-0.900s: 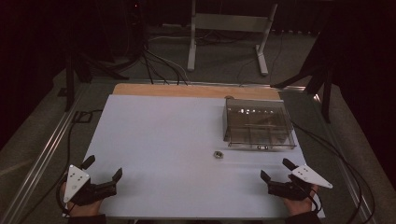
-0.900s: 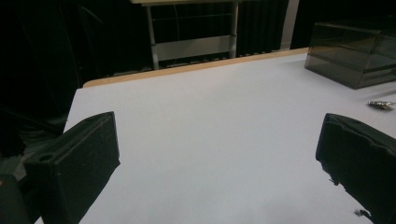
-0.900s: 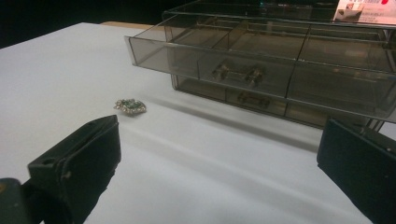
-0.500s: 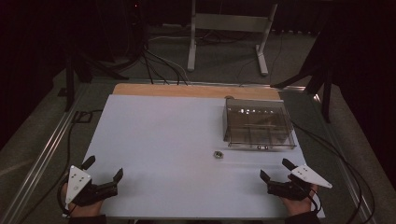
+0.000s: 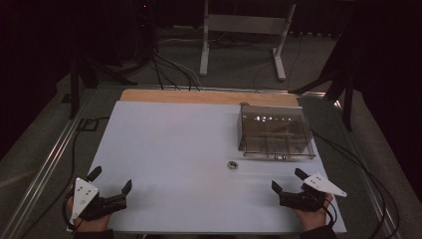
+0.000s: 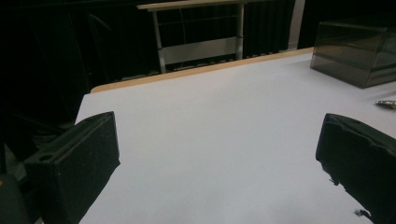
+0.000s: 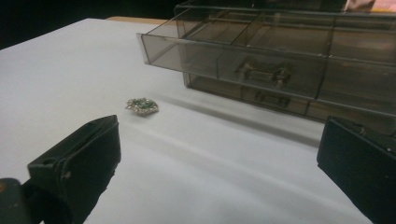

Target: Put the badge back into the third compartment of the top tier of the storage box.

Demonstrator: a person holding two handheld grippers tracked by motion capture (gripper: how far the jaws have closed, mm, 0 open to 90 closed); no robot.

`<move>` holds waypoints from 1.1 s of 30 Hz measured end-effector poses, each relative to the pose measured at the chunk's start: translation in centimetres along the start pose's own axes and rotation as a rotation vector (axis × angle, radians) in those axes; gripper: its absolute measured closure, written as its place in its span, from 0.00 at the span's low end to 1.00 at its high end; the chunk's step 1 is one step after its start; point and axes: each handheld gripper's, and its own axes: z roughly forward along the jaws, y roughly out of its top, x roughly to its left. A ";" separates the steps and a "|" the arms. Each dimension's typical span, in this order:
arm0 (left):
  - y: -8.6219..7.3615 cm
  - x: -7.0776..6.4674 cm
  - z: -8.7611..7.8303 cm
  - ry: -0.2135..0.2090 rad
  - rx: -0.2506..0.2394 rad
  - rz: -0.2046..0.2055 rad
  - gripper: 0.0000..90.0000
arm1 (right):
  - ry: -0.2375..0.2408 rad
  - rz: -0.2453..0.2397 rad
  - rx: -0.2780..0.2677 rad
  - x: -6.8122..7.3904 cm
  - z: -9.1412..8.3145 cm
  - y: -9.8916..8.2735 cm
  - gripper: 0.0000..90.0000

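Note:
A small jewelled brooch with a green stone [image 5: 232, 164] [image 7: 142, 106] lies on the white table [image 5: 179, 149], just in front of a smoky clear drawer box [image 5: 274, 132] [image 7: 280, 60]. The box's top drawer [image 7: 233, 49] is pulled out and looks empty. My right gripper [image 5: 287, 180] [image 7: 219, 168] rests open near the table's front right edge, its jaws wide apart, the brooch ahead and to the left. My left gripper [image 5: 110, 180] [image 6: 219, 163] rests open at the front left corner, nothing between its jaws.
The box [image 6: 359, 51] and the brooch's edge [image 6: 386, 103] appear at the right of the left gripper view. A wooden strip [image 5: 209, 97] runs along the table's far edge. Beyond stand a metal frame [image 5: 244, 30] and floor cables [image 5: 164, 69].

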 end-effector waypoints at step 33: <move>-0.2 -0.3 0.3 0.001 0.026 -0.006 0.00 | 0.056 -0.037 0.060 2.6 2.5 2.1 0.00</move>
